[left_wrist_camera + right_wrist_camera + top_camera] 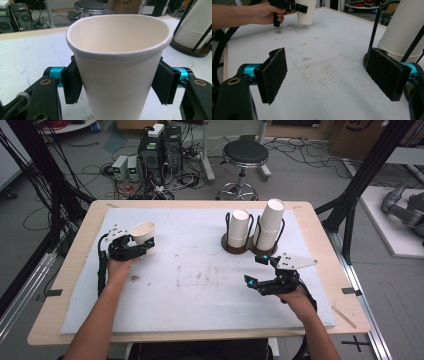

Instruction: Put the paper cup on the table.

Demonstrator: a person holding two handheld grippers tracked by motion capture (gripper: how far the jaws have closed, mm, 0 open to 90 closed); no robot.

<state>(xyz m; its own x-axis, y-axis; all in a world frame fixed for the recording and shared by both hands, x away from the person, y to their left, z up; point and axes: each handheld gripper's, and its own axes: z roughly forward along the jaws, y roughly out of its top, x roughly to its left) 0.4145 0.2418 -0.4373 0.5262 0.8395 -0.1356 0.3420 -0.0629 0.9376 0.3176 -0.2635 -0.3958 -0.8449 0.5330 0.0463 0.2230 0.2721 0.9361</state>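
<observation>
The single white paper cup (143, 235) with the rolled rim is in your left hand-held gripper (141, 249), upright, at the far left part of the table (70, 285), over the white foam sheet (200, 285) that covers the wooden top. In the left gripper view the two black pads (72, 83) press on the opposite sides of the cup wall below the rim, and the rim (120, 53) looks a little flattened into an oval, so the jaws are clamped on the cup with some force. In the right gripper view the bottom of the cup is very near the sheet, but I cannot tell if it touches already. Your right hand-held gripper (258, 270) has its jaws wide apart with nothing between them, and it waits just in front of the dark round wire holder (250, 246) that keeps two stacks of white paper cups (269, 222), the right stack higher. I think the danger now is the thin paper: if you squeeze more, the wall can fold and the cup will stay deformed. If you open the jaws while the cup is above the sheet or tilted, it may fall on its side and roll, because it is light and narrow at the base. Also mind the right jaws, because a small move forward can push the holder and shake the tall stack.
</observation>
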